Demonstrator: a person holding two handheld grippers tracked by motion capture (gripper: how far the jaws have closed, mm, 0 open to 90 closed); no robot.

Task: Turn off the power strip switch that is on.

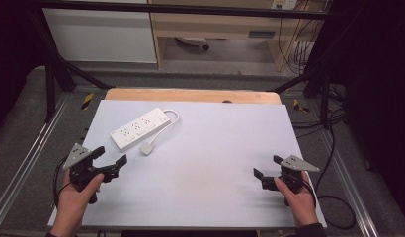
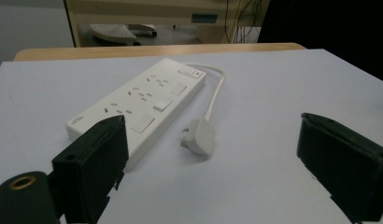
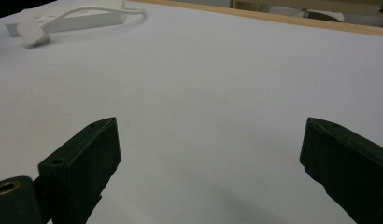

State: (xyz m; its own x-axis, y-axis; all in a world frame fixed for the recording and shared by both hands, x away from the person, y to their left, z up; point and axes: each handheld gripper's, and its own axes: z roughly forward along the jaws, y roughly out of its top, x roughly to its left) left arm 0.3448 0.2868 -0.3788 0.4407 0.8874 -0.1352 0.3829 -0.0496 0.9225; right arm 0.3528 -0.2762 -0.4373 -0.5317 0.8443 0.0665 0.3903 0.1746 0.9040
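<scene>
The white plastic power strip (image 1: 140, 129) with its three sockets lies flat on the pale grey table (image 1: 205, 163), in the upper left of the high view, set at a slant. Its short white cord (image 1: 175, 117) loops out from the far end and curls back to a white plug (image 1: 147, 148), which rests on the table just beside the strip's near long edge. In the left gripper view the strip (image 2: 140, 105) and the plug (image 2: 200, 136) sit just ahead of the fingers (image 2: 94, 163), the strip nearer the left one.

The left gripper (image 1: 111, 159), black with a grey three-cornered plate, is held in a hand (image 1: 77, 195) at the lower left, near the strip but not touching it; its fingers are spread wide with nothing between them. The right gripper (image 1: 266, 167) is held at the lower right, well apart from the strip, fingers (image 3: 84, 158) likewise spread wide over bare table. From there, the plug (image 3: 31, 33) lies at the far upper left.
</scene>
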